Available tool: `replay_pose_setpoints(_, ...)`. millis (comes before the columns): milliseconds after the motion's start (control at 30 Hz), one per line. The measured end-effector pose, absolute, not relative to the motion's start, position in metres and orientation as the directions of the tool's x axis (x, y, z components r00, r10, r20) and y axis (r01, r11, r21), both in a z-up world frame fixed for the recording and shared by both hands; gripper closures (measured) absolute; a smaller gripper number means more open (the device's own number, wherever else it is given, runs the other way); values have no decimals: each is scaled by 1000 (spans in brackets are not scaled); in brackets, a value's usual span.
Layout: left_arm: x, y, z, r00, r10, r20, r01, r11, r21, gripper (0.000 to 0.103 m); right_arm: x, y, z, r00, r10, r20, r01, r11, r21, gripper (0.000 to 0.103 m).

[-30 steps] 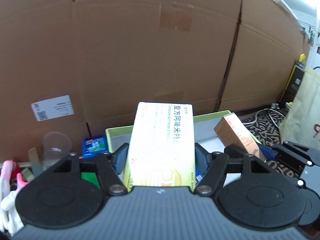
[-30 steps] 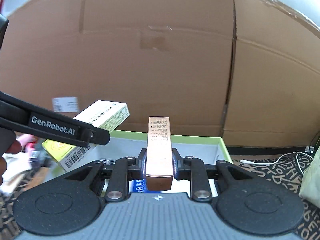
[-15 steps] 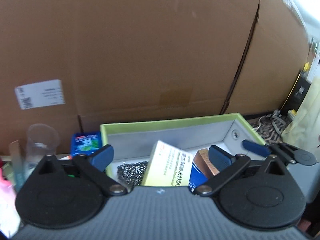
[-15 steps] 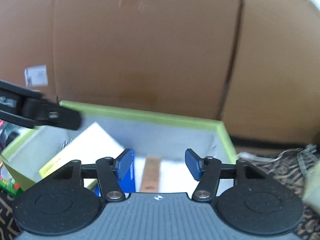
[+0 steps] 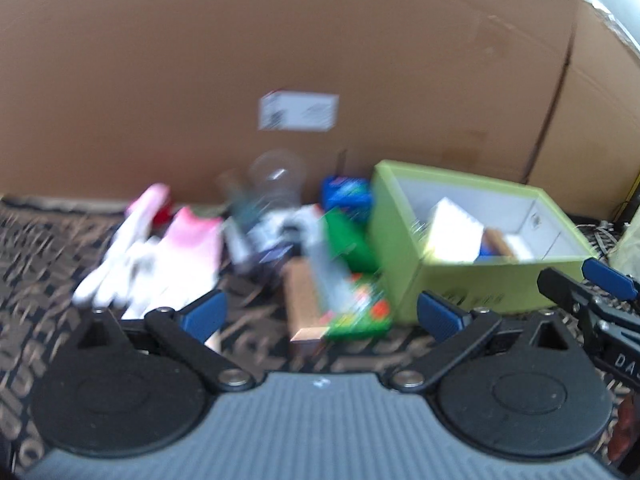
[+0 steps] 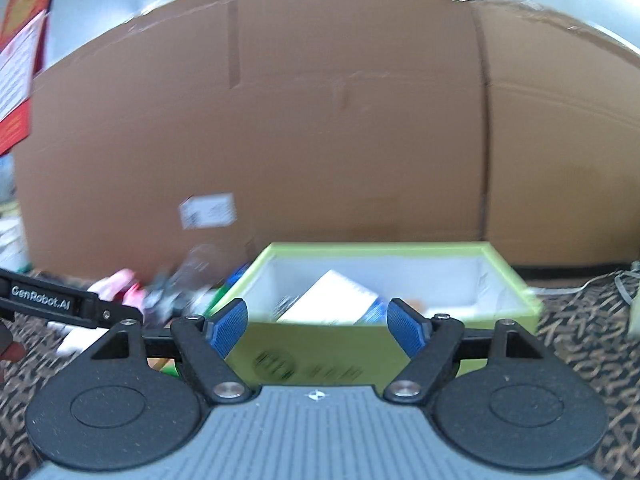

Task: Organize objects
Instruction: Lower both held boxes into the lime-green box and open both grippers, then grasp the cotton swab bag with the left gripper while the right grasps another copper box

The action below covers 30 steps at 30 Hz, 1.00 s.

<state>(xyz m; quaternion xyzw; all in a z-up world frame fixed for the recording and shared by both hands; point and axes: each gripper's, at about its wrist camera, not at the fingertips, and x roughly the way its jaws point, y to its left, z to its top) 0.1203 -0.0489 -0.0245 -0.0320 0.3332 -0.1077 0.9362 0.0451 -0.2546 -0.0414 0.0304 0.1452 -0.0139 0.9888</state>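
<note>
Both grippers had let go and drawn back from the green box (image 6: 400,354). The left gripper (image 5: 320,316) and right gripper (image 6: 318,326) stood wide, holding nothing. The yellow medicine carton (image 5: 454,232) and copper carton (image 5: 498,242), gripped a second before, lay inside the box. "GenRobot.AI" showed on the left gripper's arm; the white label (image 5: 298,112) on the cardboard behind was blurred.

Left gripper (image 5: 320,316) and right gripper (image 6: 318,326) both hold their fingers spread wide, gripping nothing
</note>
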Motion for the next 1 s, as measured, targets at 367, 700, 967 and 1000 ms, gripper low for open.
replay_pose_setpoints(367,76,21,-66,744,-113,-658,52,992,-111,0,58,-171,-86,874,166,-456,-142,986,86,46)
replay_pose_setpoints(700,95,48,-79,732,-103,-674,36,993,-113,0,116,-112,-83,876,125,-465,-162,986,-41,50)
replay_pose_setpoints(967,135,49,-94,703,-99,-704,22,993,-118,10,129,-107,-89,865,105,-491,-148,988,-49,76)
replay_pose_setpoints(1000,140,46,-96,703,-88,-706,23,995,-101,12,122,-108,-87,867,116,-485,-159,986,-48,76)
